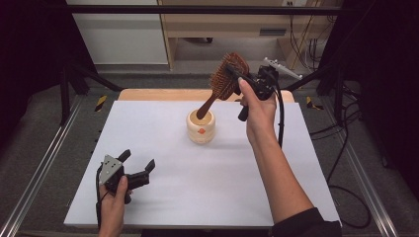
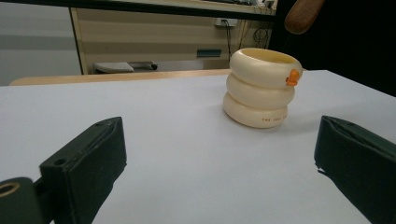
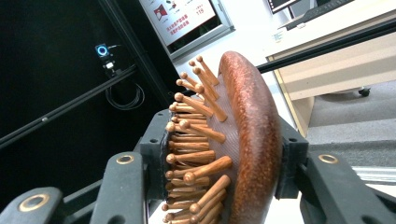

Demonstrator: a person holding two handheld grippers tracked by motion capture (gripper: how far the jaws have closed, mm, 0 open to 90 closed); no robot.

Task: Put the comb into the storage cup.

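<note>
A brown wooden hairbrush (image 1: 225,79) with peg bristles is held up at the back of the table, its handle slanting down into the cream ringed cup (image 1: 201,127). My right gripper (image 1: 240,77) is shut on the brush head (image 3: 233,140), one jaw against the bristles and one against the back. The cup (image 2: 262,87) has a small orange mark near its rim, and the brush handle tip (image 2: 302,14) hangs above it. My left gripper (image 1: 137,160) rests open at the front left of the white tabletop (image 1: 197,177), nothing between its jaws.
A cable (image 1: 280,118) hangs from the right gripper along the forearm. Metal rails (image 1: 44,168) run along both table sides. A pale cabinet (image 1: 118,34) and a wooden shelf (image 1: 222,24) stand behind the table.
</note>
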